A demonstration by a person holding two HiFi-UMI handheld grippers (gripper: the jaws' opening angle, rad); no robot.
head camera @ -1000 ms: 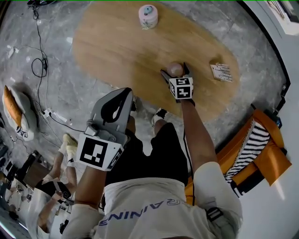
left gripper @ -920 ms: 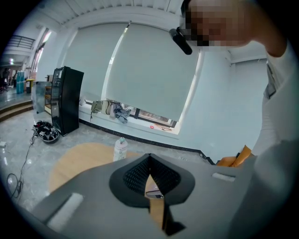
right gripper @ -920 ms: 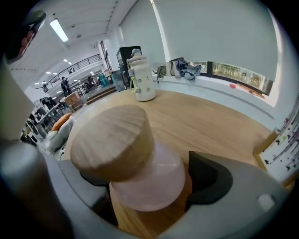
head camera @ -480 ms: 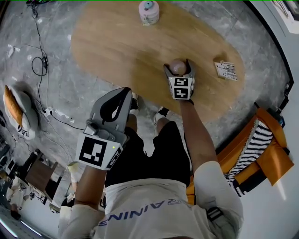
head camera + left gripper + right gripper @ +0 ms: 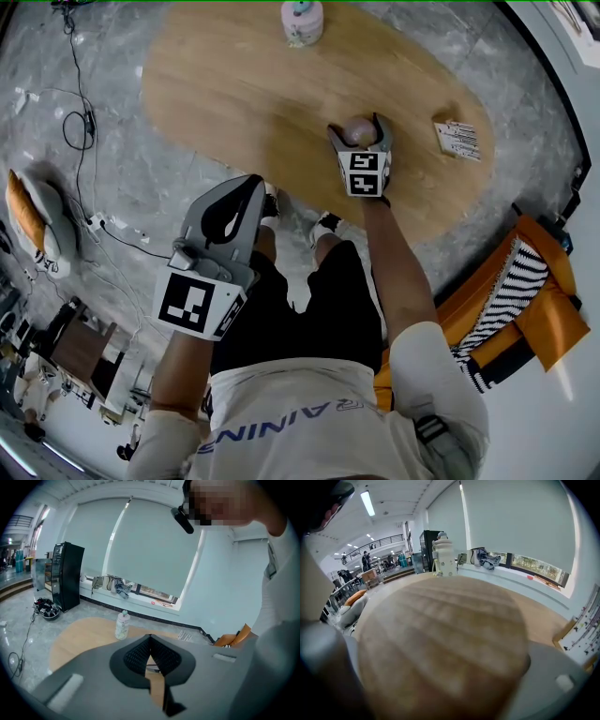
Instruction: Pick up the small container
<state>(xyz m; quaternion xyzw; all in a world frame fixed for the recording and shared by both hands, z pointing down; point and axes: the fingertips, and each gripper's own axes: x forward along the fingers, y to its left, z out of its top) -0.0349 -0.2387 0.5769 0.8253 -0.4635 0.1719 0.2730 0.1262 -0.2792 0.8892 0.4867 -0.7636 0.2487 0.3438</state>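
The small container [image 5: 359, 127] is a round, brownish pot on the oval wooden table [image 5: 234, 84], near its front edge. My right gripper [image 5: 357, 126] reaches down over it with one finger on each side. Its jaws have just been closing, and the pads now press the container's sides. In the right gripper view the container's lid [image 5: 440, 653] fills nearly the whole frame, blurred. My left gripper [image 5: 255, 184] hangs off the table over the person's lap, jaws shut on nothing, with its tips [image 5: 150, 637] meeting.
A pale bottle [image 5: 302, 21] stands at the table's far edge, also seen in both gripper views [image 5: 122, 625] [image 5: 444, 555]. A printed card [image 5: 457, 139] lies at the table's right end. An orange striped chair [image 5: 525, 300] is at the right, with cables [image 5: 80, 122] on the floor at the left.
My right gripper has slid forward round the small container and its jaws have drawn in against it. The left gripper has hardly shifted.
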